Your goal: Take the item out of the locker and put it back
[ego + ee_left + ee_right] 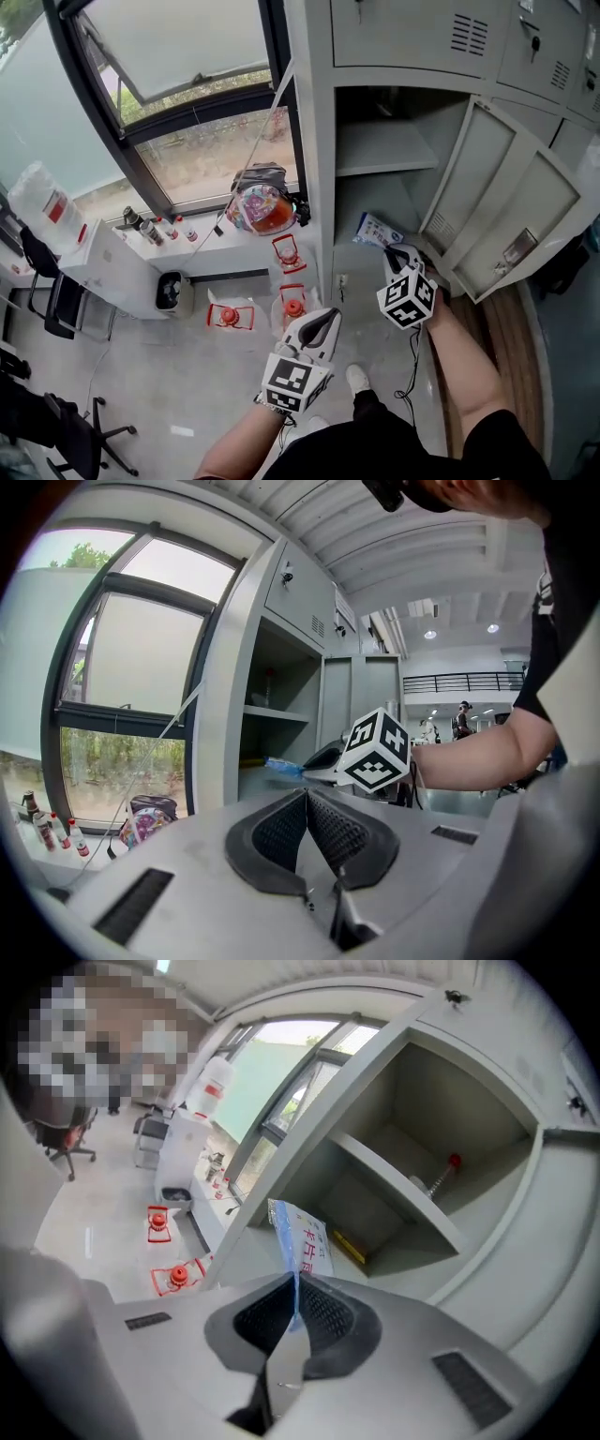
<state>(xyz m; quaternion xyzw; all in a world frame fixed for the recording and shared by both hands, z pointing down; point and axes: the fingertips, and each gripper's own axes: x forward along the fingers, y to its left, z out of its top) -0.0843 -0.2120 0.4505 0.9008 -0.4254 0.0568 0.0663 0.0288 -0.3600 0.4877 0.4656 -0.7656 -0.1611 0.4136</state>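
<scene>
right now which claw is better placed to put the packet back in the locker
Right. The right claw is shut on the packet, at the mouth of the open locker. The left claw is shut and empty, farther back.

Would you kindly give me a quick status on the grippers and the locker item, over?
Left gripper shut, empty, held clear. Right gripper shut on blue-and-white packet at mouth of locker, lower compartment. Door open, nothing blocking.

left hand-held gripper [322,323]: jaws together, empty, near level | right hand-held gripper [392,253]: tilted down, pinching packet [375,229]
</scene>
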